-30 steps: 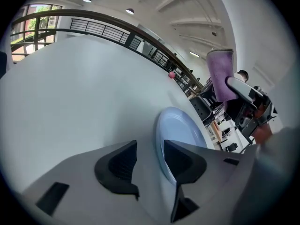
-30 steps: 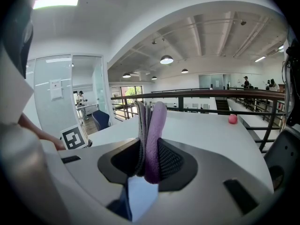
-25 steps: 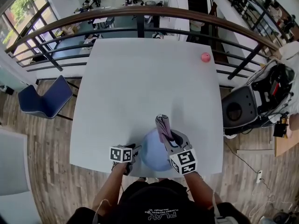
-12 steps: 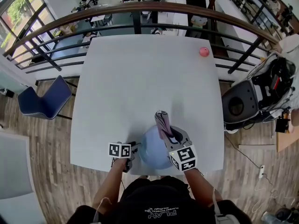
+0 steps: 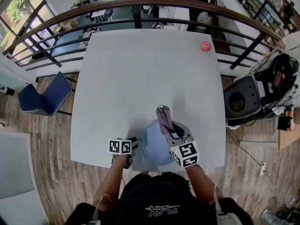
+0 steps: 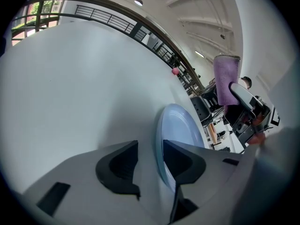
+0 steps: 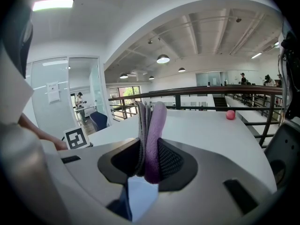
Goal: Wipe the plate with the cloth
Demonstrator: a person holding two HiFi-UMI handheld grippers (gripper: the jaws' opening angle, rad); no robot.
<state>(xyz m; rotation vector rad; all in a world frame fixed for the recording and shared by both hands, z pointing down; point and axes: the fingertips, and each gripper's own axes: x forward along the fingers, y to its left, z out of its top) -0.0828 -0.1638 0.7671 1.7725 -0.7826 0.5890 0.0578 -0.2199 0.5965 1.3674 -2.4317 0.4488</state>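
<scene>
– While the left gripper (image 6: 150, 156) is sitting at the near edge of the tabletop (image 5: 140, 78), what is it doing with its jaws?

– They are standing wide apart and have just been closing a little. The pale blue plate (image 5: 152, 146) is lying with its near rim in the gap between them. One jaw is reaching over the plate, and the other is waiting just outside the rim. The pads are not pressing on it.

– And where is the right gripper (image 7: 149, 161) hanging?

– It is hovering over the far side of the plate, on the opposite side from the left gripper. It is pinching a folded purple cloth (image 7: 152, 125) tightly between its jaws. The cloth is sticking out past the fingertips, and its free end is not touching the plate.

– Is anything else lying nearby?

– A small pink ball (image 5: 206, 46) is resting well ahead of the right gripper and off to its right, near the tabletop's far corner. It is sitting well apart from both the plate and the cloth.
</scene>
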